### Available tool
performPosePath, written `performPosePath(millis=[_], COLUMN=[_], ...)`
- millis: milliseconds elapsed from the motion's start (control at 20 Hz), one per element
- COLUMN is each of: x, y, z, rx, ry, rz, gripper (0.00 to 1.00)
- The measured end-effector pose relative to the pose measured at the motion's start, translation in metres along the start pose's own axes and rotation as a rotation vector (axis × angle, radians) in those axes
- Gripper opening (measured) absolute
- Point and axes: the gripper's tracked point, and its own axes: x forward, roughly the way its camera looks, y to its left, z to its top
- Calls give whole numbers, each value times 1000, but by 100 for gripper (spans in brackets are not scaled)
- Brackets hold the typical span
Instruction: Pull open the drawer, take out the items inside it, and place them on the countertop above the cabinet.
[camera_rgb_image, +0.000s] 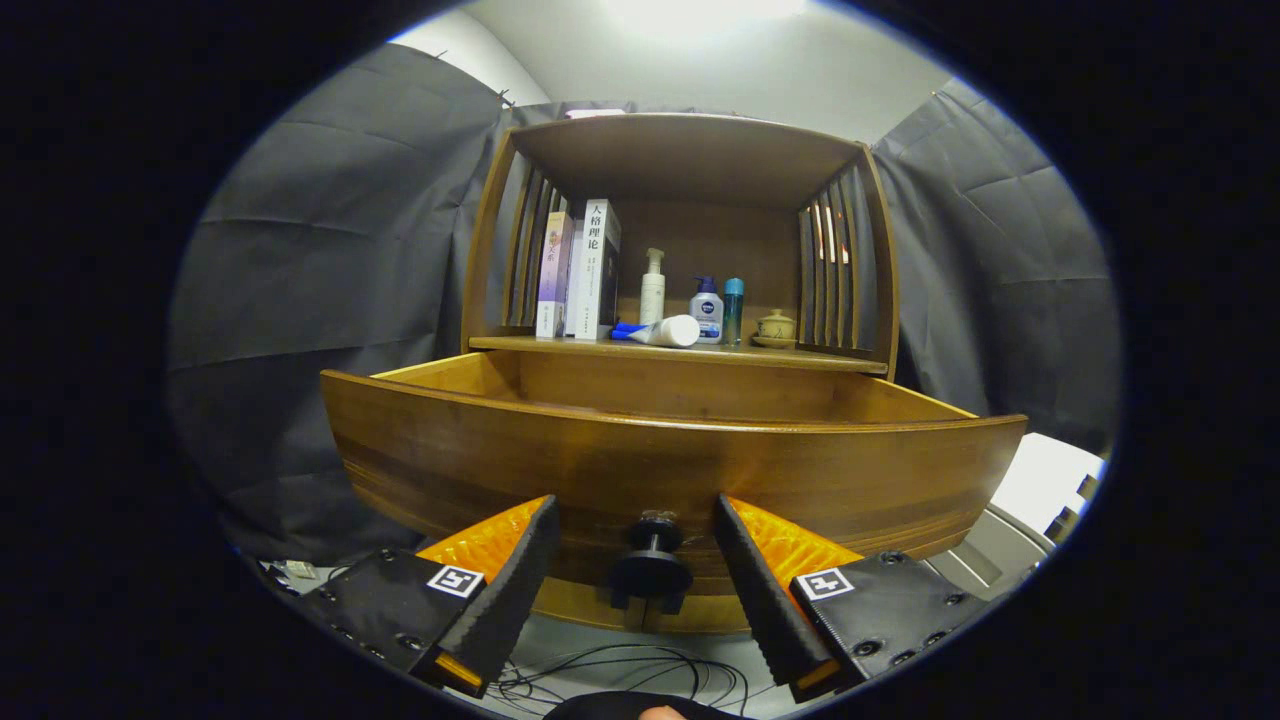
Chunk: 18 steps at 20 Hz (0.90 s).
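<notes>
- gripper (635, 520), bottom centre of frame: fingers spread wide, gripping nothing. Tips sit on either side of the drawer knob (652, 563), which stands in the gap between them with clear air on both sides.
- drawer (560, 455), centre of frame: pulled open, front panel bowed across the middle of the view just ahead of the fingertips. Camera sits below the rim, so only the upper inner walls and back panel show; cannot tell what is in it.
- cabinet (690, 150), upper centre: wooden, open-fronted, slatted side panels left and right. The surface (800, 357) above the drawer carries all the visible items.
- On the surface, left to right:
  - books (578, 270) standing upright against the left slats, one with a pale spine and dark lettering.
  - white tube (668, 331) with a blue cap lying on its side near the front edge, cap end pointing at the books.
  - white pump bottle (652, 288) upright behind the tube.
  - squat white bottle (706, 312) with dark cap and blue label, just right of the tube.
  - slim teal bottle (734, 310) upright, close beside the squat one.
  - small lidded cup (775, 327) on a saucer, near the right slats.
- cables (620, 672), bottom centre: dark loops on the pale floor below the drawer front.
- white furniture (1040, 490), lower right, partly visible past the drawer's right corner; cannot tell what it is.
</notes>
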Motion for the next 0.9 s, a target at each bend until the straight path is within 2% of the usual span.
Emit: performPosePath(millis=[250, 450, 900], x=[14, 15, 37], y=[-11, -9, -6], z=[1, 0, 7], rx=[1, -45, 0], ry=[25, 5, 1], rz=[-55, -66, -67], gripper=[98, 99, 100])
